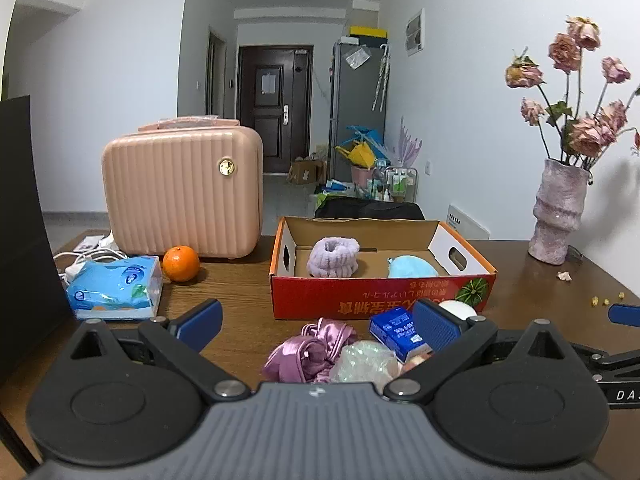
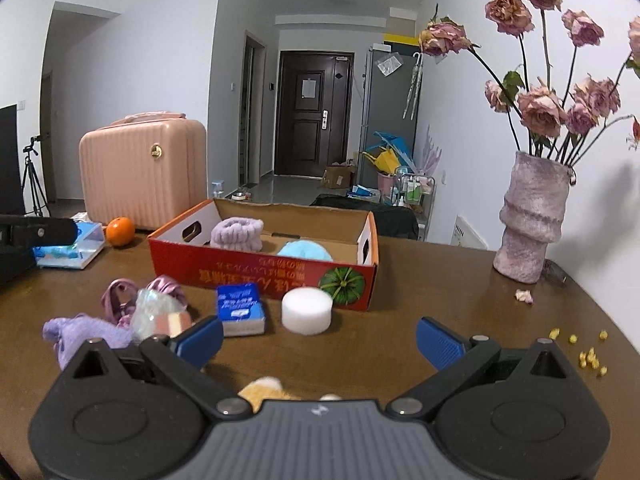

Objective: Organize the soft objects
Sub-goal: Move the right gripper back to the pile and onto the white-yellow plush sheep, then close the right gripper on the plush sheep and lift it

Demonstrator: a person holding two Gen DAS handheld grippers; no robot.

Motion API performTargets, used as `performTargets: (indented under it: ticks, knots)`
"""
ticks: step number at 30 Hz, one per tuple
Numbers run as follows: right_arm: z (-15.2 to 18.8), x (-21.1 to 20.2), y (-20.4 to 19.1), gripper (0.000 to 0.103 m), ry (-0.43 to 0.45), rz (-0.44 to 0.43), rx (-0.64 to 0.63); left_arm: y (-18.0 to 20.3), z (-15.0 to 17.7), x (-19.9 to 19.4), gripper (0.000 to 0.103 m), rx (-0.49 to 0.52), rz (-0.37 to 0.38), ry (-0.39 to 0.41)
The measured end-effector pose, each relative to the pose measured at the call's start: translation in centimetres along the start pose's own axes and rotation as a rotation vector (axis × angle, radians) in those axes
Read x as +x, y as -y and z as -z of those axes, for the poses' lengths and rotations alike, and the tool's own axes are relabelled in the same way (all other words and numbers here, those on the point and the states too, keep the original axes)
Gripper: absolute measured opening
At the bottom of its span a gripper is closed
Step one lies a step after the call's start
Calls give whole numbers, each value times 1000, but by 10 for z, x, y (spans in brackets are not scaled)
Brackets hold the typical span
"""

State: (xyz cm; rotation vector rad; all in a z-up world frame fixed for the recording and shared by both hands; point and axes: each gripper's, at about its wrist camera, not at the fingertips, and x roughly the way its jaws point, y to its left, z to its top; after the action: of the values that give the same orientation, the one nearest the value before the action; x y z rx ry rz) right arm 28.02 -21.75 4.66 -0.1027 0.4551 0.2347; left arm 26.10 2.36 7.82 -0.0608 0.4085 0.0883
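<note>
Your left gripper (image 1: pixel 318 322) hangs low over the bench (image 1: pixel 240 292) with its blue fingers (image 1: pixel 200 320) spread wide and nothing between them. Just past them, at the lower centre of the left view, lie a purple satin scrunchie (image 1: pixel 308 350), a clear crinkly bundle (image 1: pixel 366 360) touching it, and a small blue packet (image 1: pixel 396 332). Your right gripper (image 2: pixel 320 338) is likewise spread and holds nothing; a yellow fluffy thing (image 2: pixel 262 390) shows at its base, too hidden to identify. In the right view a white foam disc (image 2: pixel 307 310) sits just in front of the red cardboard box (image 2: pixel 260 276), with a lilac knitted piece (image 2: pixel 86 334) at the lower left.

Inside the box, mid-frame, a lilac fuzzy wristband (image 1: pixel 334 258) stands beside a light blue soft item (image 1: pixel 412 268). At left of the left view sit a tissue pack (image 1: pixel 116 288), an orange (image 1: pixel 181 263) and a pink case (image 1: pixel 182 190); a vase of dried roses (image 1: pixel 558 216) stands at right.
</note>
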Motion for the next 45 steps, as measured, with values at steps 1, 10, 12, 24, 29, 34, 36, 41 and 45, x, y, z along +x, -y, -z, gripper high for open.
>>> performTargets:
  ticks: [1,10,12,24,29,34,36,41,45]
  knots:
    - [4,-2,-1,103,-3,-6,7,0,3,-3,103,6,1,7]
    - [35,-17,-10,103,-29,-5,39,-1,33,-21,103,21,10,8]
    - [40,-19,-11,103,-31,1,38,-1,39,-25,103,23,12,5]
    - [62,-27,-20,103,-46,15,20,-10,77,-35,103,9,17,-31]
    - [65,-29,-26,103,-56,18,7,-12,91,-36,103,15,17,-24]
    - [68,-21,-29,103,-102,28,1,-14,92,-35,103,12,21,-17]
    - [68,-15,-29,103,-124,21,12,-15,93,-34,103,6,21,-20]
    - [63,4,-33,102,-177,-20,51,-19,95,-32,103,-6,19,-21]
    - [59,24,-40,98,-226,-3,51,-20,97,-29,103,-7,19,-32]
